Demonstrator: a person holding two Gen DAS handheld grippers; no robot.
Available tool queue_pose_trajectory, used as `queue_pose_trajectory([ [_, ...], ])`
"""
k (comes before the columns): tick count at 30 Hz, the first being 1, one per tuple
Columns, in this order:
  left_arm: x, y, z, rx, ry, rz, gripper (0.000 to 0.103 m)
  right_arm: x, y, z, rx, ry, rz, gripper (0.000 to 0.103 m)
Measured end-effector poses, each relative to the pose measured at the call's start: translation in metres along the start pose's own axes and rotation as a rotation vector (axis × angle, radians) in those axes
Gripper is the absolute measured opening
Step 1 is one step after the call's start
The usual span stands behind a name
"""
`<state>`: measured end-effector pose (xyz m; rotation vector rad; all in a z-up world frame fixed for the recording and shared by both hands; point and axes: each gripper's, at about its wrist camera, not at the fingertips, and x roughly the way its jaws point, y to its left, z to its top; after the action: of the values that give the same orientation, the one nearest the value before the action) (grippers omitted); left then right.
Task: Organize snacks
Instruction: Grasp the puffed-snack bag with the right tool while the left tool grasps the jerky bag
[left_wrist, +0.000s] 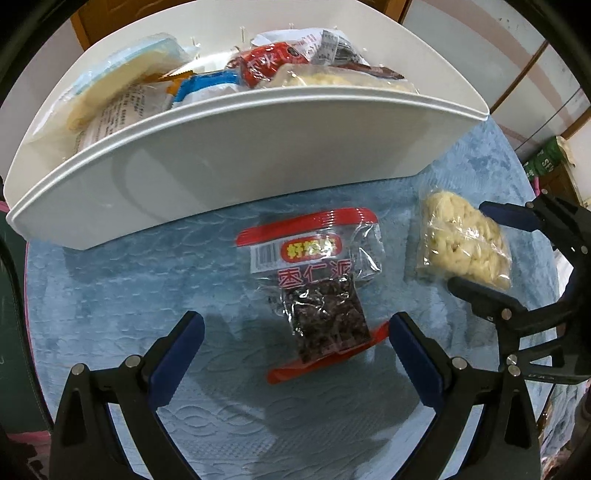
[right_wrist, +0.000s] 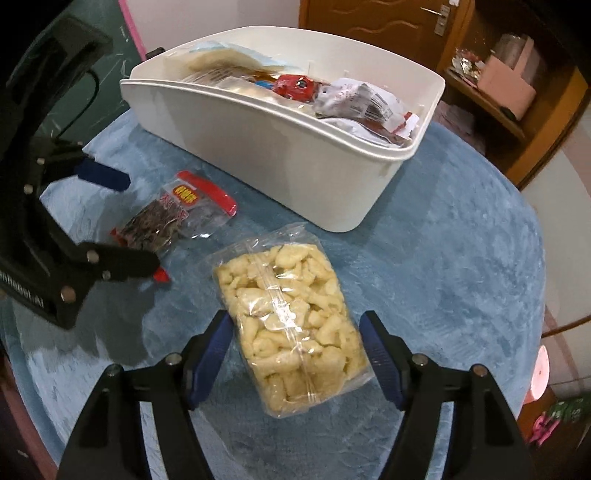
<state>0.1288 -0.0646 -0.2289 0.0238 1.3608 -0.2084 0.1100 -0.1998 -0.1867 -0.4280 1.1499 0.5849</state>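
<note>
A white plastic bin holds several snack packets and stands at the back of the blue table; it also shows in the right wrist view. A clear red-edged bag of dark dried fruit lies on the cloth, its near end between the open fingers of my left gripper; it also shows in the right wrist view. A clear bag of pale puffed snacks lies between the open fingers of my right gripper. In the left wrist view the puffed bag sits between my right gripper's fingers.
The round table carries a blue textured cloth. A wooden door and a wooden shelf with clutter stand behind the table. My left gripper shows at the left of the right wrist view.
</note>
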Motion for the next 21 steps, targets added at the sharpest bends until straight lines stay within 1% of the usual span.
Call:
queue_pose_trajectory([
  [4, 0.006, -0.004, 0.007, -0.006, 0.003, 0.007, 0.099, 0.004, 0.000, 0.003, 0.011, 0.004, 0.000, 0.072],
  [7, 0.011, -0.007, 0.009, -0.017, 0.009, -0.011, 0.089, 0.005, -0.006, 0.004, 0.027, -0.001, 0.007, 0.072],
  [8, 0.013, -0.007, 0.009, -0.023, 0.014, -0.012, 0.079, 0.005, -0.007, 0.005, 0.031, -0.005, 0.005, 0.072],
  [9, 0.014, -0.009, 0.010, -0.019, 0.014, 0.015, 0.073, 0.005, -0.007, 0.004, 0.032, -0.008, 0.002, 0.071],
  [10, 0.014, -0.011, 0.010, -0.007, 0.007, 0.041, 0.071, 0.004, -0.006, 0.004, 0.034, -0.013, -0.005, 0.071],
  [12, 0.012, -0.013, 0.009, 0.006, -0.003, 0.027, 0.059, 0.004, -0.005, 0.003, 0.037, -0.019, -0.017, 0.070],
  [14, 0.010, -0.014, 0.008, 0.007, -0.006, 0.015, 0.054, 0.002, -0.002, 0.001, 0.044, -0.026, -0.029, 0.069],
  [15, 0.008, -0.014, 0.007, 0.009, -0.006, 0.013, 0.038, 0.000, 0.000, 0.000, 0.051, -0.028, -0.031, 0.069],
  [18, -0.001, -0.012, 0.001, 0.020, -0.015, 0.022, 0.038, -0.007, 0.002, -0.002, 0.075, -0.039, -0.028, 0.068],
  [21, -0.014, -0.010, -0.005, 0.032, -0.040, 0.031, 0.038, -0.022, 0.009, -0.001, 0.077, -0.070, -0.034, 0.068],
])
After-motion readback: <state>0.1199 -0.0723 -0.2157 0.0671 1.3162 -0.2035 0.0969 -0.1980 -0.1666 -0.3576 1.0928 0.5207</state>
